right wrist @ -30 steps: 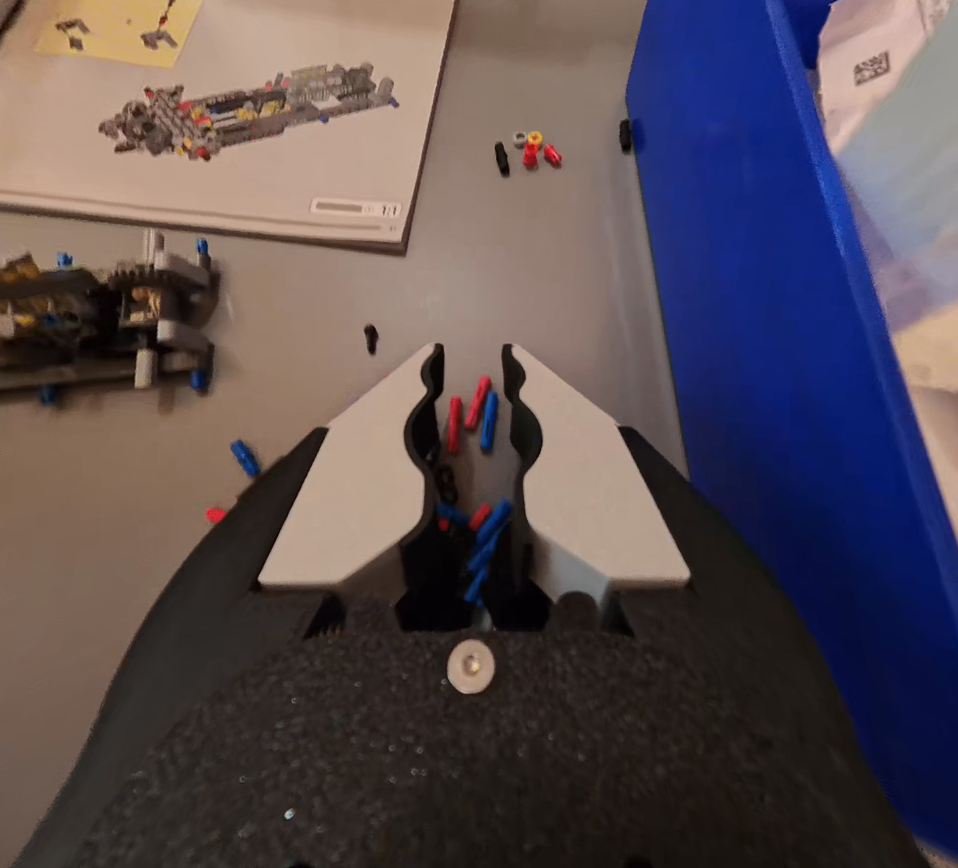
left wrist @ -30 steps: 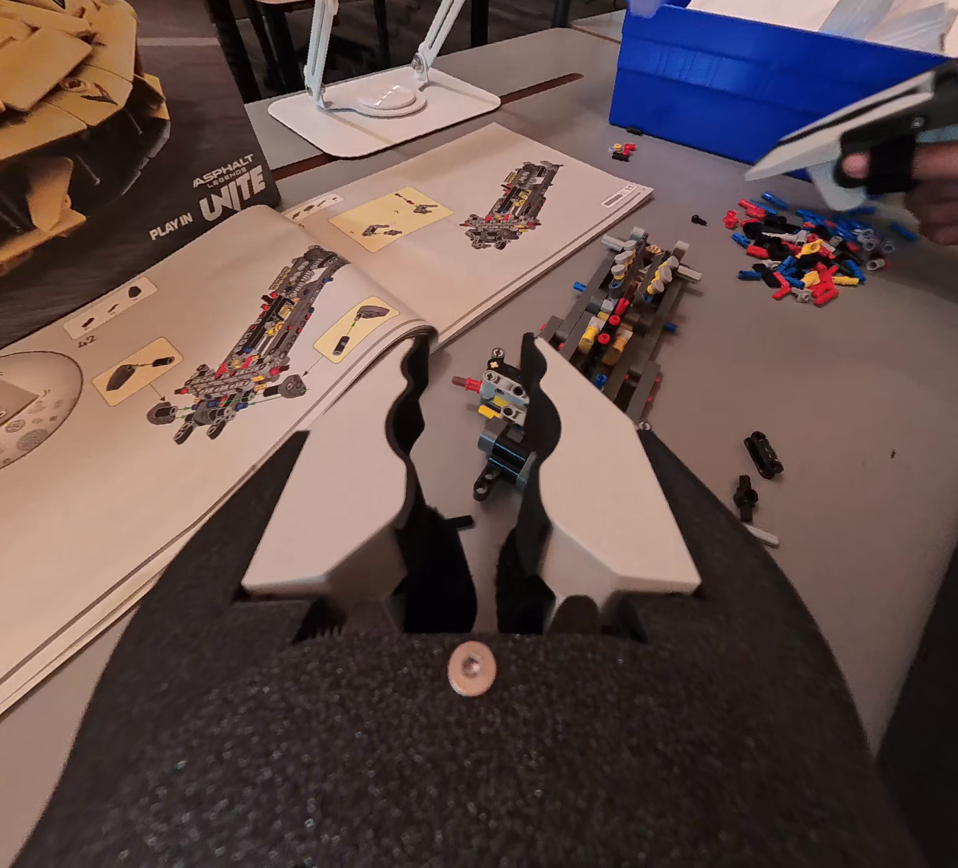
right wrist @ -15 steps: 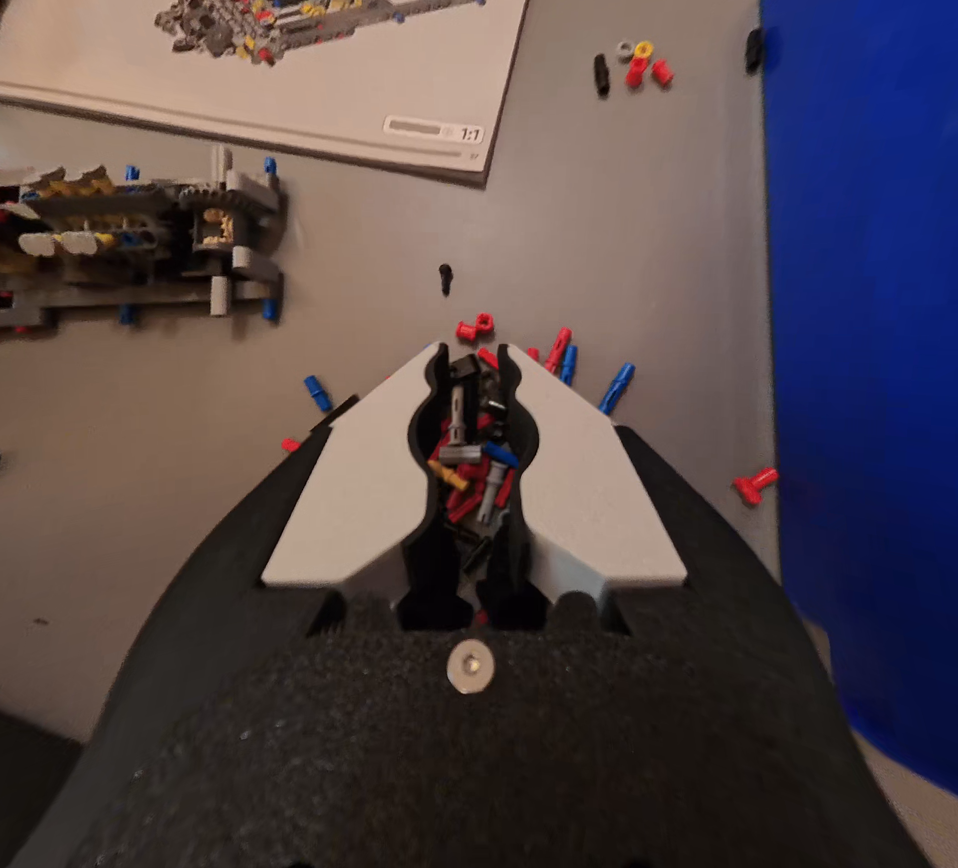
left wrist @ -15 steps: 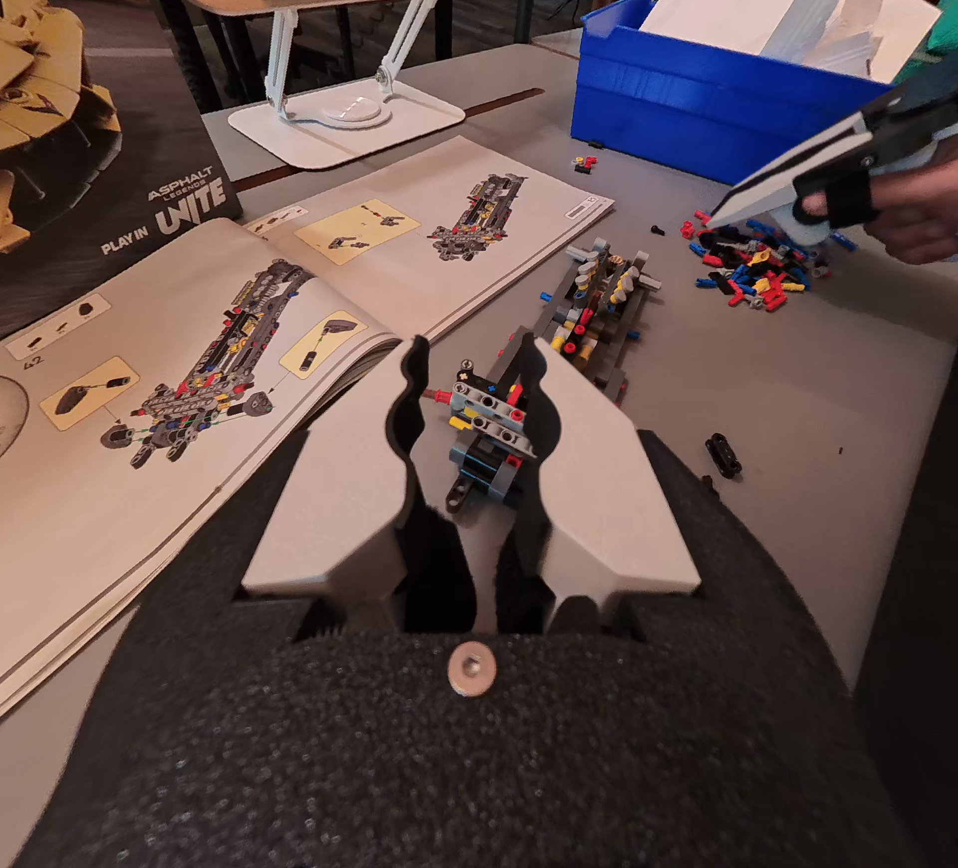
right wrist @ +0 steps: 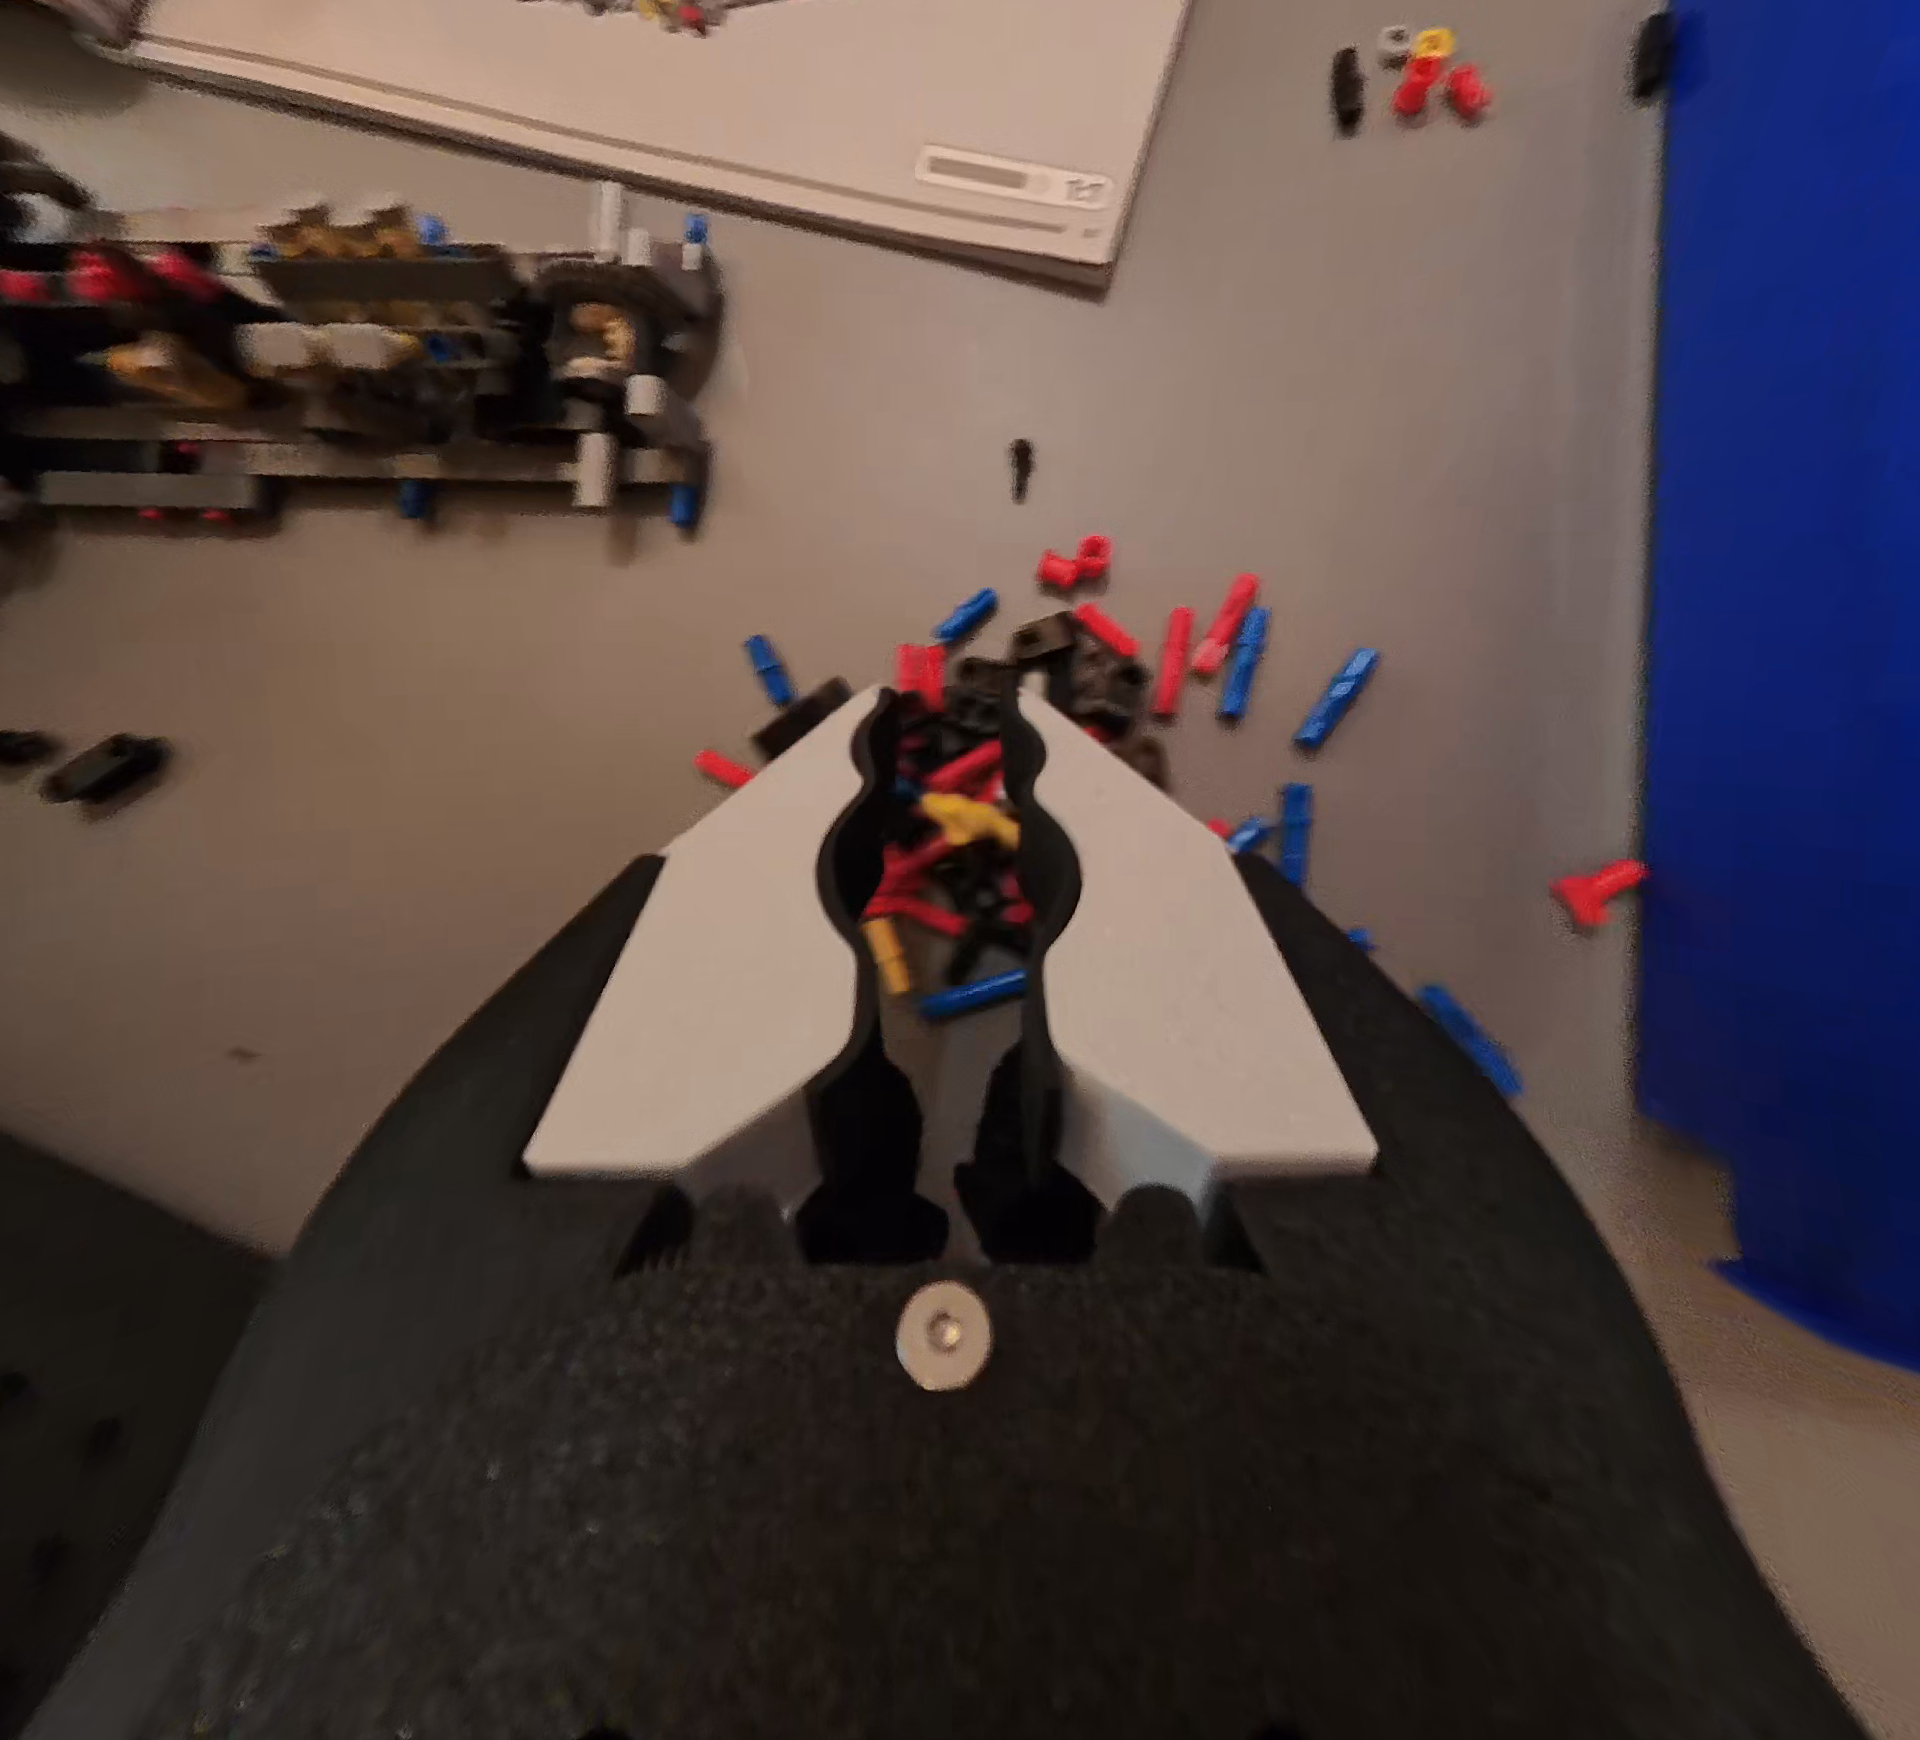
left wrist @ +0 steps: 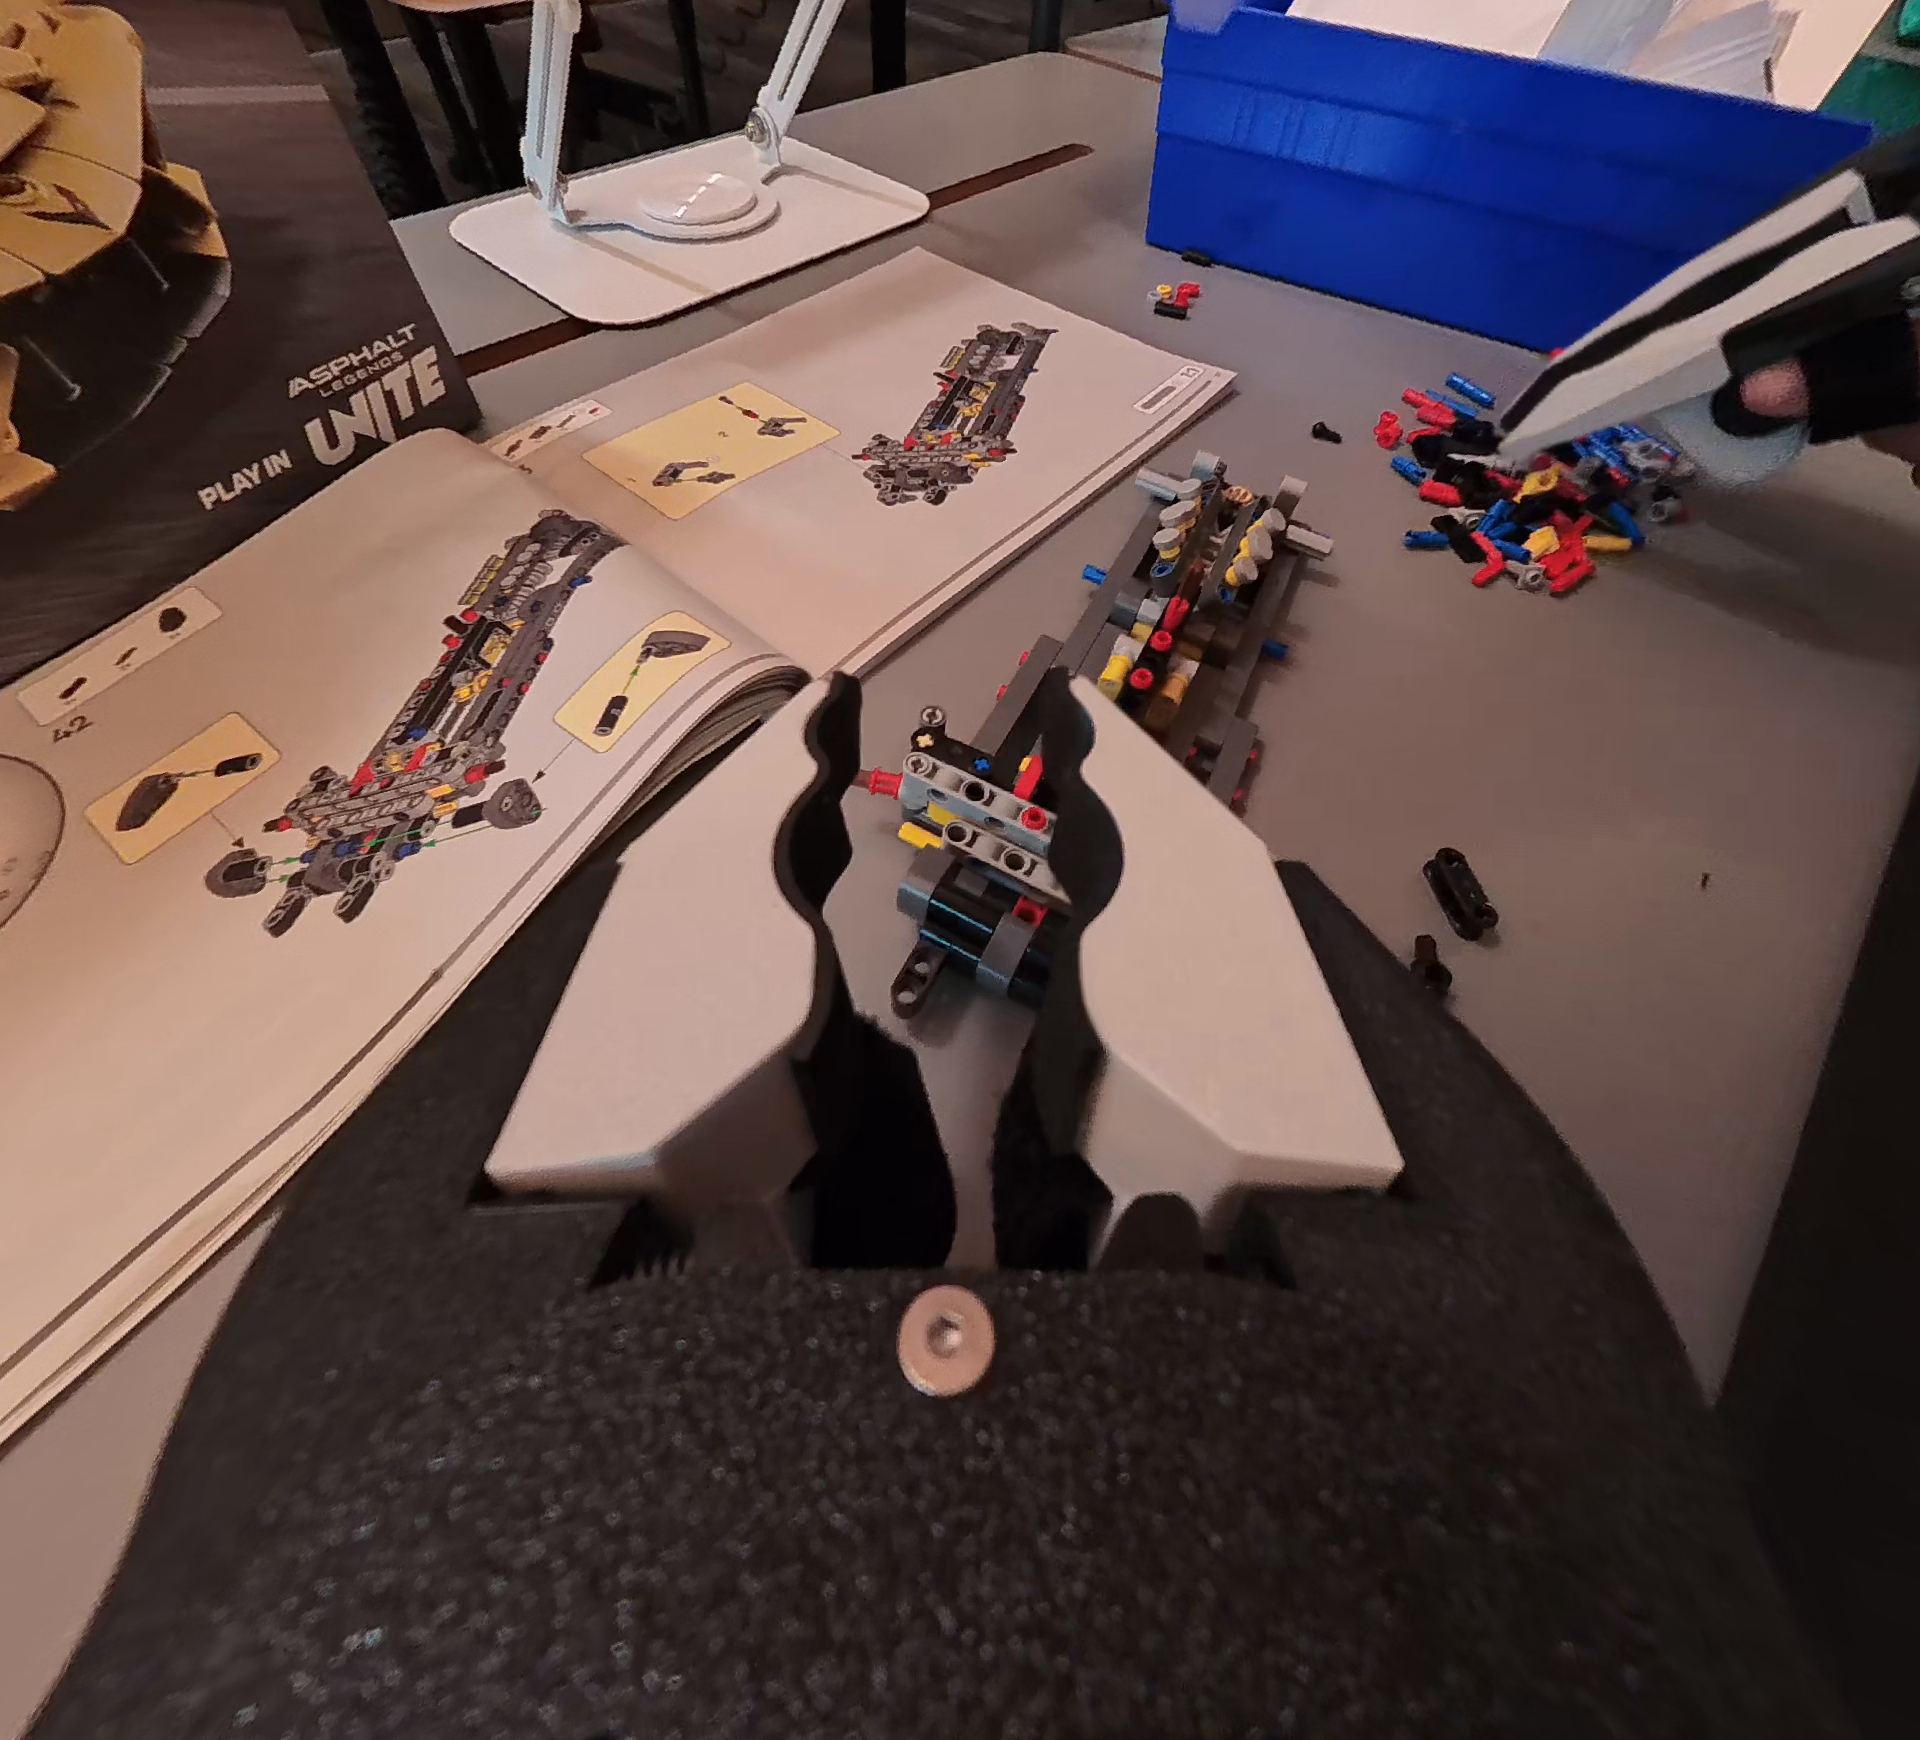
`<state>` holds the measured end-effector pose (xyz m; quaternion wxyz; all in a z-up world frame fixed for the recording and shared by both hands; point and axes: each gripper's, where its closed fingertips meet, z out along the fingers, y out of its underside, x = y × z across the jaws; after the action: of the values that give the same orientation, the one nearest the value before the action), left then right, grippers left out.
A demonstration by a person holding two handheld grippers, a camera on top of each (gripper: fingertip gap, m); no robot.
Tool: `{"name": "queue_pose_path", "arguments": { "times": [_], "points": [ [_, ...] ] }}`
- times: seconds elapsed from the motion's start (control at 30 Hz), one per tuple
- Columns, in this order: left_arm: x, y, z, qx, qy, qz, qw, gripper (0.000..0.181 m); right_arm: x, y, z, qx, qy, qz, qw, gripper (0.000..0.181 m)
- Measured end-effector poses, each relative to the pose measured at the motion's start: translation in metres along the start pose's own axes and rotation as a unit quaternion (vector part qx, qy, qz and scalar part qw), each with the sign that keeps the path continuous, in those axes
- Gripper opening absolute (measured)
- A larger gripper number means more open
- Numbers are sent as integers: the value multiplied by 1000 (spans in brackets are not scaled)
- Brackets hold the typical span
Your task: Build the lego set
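Left wrist view first: the left gripper (left wrist: 951, 734) has its jaws spread, sitting around a small grey-and-black sub-assembly (left wrist: 971, 859) on the table (left wrist: 1558, 807); whether the right-hand finger touches it I can't tell. Compared with a second ago the camera has pulled in closer, so the sub-assembly now sits deeper between the fingers, which looks like lining up a grab rather than one already made. The long chassis build (left wrist: 1195, 599) lies just beyond, beside the open instruction booklet (left wrist: 623, 651). Off to the right, the right gripper (left wrist: 1507, 438) now has its tips down in the pile of loose pins (left wrist: 1527, 506), in front of the blue bin (left wrist: 1455, 173); a second ago it hung above them.

Right wrist view: blurry, so it's moving. The right gripper (right wrist: 951, 703) has jaws slightly parted over the pile of loose pins (right wrist: 1039, 755), nothing clearly pinched. A second ago only a few red and blue pins showed between the fingers; now there's a heap with a yellow connector (right wrist: 961, 812). My guess is it's fishing for the next part. The chassis build (right wrist: 364, 371) sits off left.
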<state>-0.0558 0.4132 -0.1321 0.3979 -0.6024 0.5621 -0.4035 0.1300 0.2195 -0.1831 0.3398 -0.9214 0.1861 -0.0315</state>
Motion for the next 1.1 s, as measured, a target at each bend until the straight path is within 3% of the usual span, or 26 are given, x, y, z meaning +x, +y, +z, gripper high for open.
{"name": "queue_pose_path", "arguments": {
  "times": [0.2, 0.3, 0.53, 0.7, 1.1],
  "points": [
    [6, 0, 3, 0, 12, -3, 1000, 33, -38, 24, -4, -20, -32, -4, 999, 18],
    [6, 2, 4, -5, 11, 0, 1000, 33, 1, 43, -22, -39, 37, -17, 998, 19],
    [9, 1, 5, -4, 15, 3, 1000, 33, 65, 78, -73, -45, 117, 39, 991, 19],
    [9, 5, 7, -14, 11, 12, 1000, 33, 43, 90, -60, -47, 88, 45, 994, 19],
    [8, 8, 9, -22, 3, 25, 999, 33, 36, 71, -47, -19, 73, 34, 997, 19]
  ]
}}
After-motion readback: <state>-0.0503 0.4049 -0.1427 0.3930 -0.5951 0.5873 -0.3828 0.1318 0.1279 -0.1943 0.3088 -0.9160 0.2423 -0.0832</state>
